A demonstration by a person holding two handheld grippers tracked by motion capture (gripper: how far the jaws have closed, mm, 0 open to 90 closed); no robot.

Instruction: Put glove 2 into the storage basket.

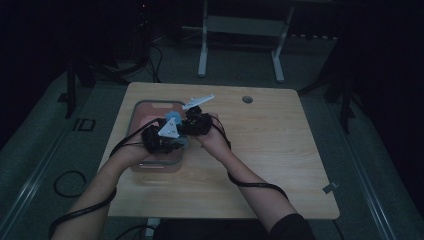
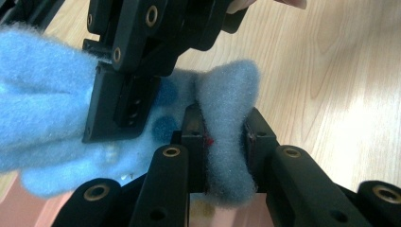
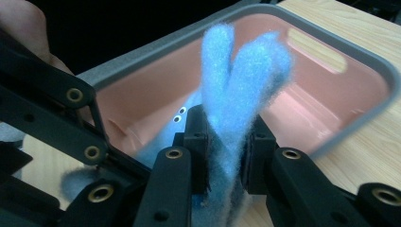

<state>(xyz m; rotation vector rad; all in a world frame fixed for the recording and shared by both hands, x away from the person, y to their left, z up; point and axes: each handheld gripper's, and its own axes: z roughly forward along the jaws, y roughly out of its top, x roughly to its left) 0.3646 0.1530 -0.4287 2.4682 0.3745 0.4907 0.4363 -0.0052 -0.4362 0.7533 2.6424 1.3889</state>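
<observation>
A light blue fleecy cloth (image 1: 173, 118) hangs between both grippers over the right rim of a pink bin (image 1: 159, 103). In the left gripper view my left gripper (image 2: 225, 138) is shut on a fold of the cloth (image 2: 227, 94), which bulges above the pads. The right gripper's black jaws (image 2: 127, 90) clamp the same cloth just beyond, at the left. In the right gripper view my right gripper (image 3: 227, 137) is shut on another fold of the cloth (image 3: 236, 71), which stands up in two lobes. From above, the left gripper (image 1: 177, 142) and right gripper (image 1: 182, 125) are nearly touching.
The grey-rimmed pink bin (image 3: 331, 35) sits on the left part of a light wooden table (image 1: 270, 150). A round hole (image 1: 247, 99) marks the table's far side. A white desk frame (image 1: 240, 30) stands on the floor beyond, and a cable (image 1: 70, 182) loops at the left.
</observation>
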